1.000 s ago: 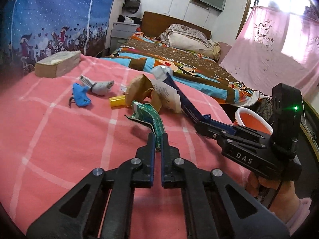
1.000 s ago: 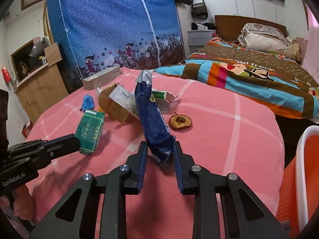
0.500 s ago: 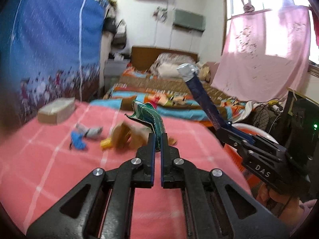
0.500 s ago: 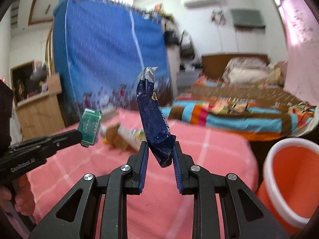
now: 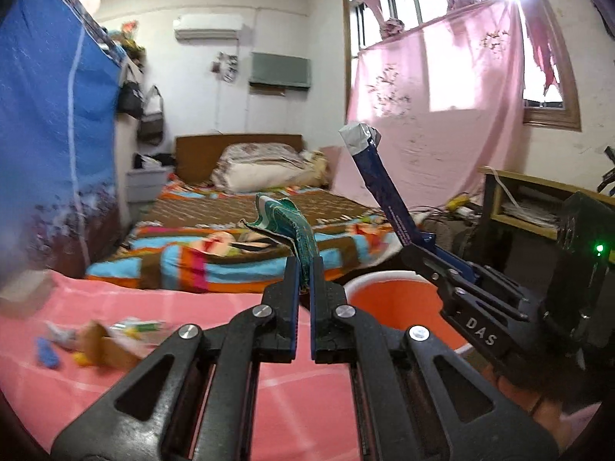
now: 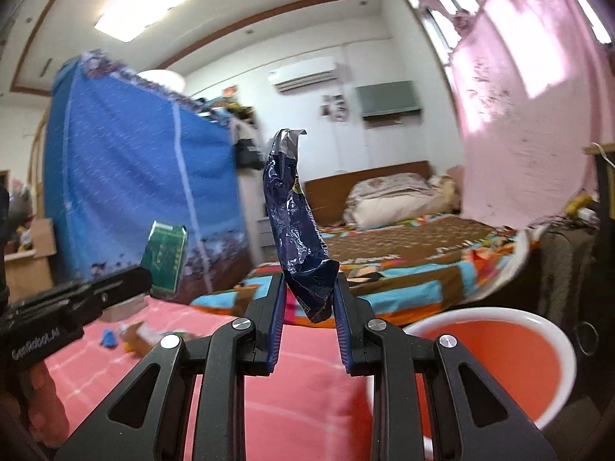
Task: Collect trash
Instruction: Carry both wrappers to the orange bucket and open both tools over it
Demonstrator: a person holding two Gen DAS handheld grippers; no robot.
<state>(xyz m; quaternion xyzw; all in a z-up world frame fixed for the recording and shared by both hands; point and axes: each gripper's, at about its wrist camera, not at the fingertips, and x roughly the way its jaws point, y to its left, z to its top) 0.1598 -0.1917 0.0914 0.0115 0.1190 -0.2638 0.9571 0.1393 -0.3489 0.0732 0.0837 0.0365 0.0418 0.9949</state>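
My left gripper is shut on a crumpled green wrapper and holds it in the air above the pink tablecloth. My right gripper is shut on a dark blue foil snack bag, also raised. The blue bag shows in the left wrist view too, and the green wrapper in the right wrist view. An orange bin with a white rim stands just right of the table edge, below and ahead of both grippers; it also shows in the left wrist view.
Several pieces of trash lie on the table's far left: brown paper, a blue scrap, a yellow bit. A tan block sits at the table's back left. A bed with striped bedding stands beyond.
Both grippers have lifted their wrappers off the table and swung right toward the orange bin. The trash pile is now low at the left.
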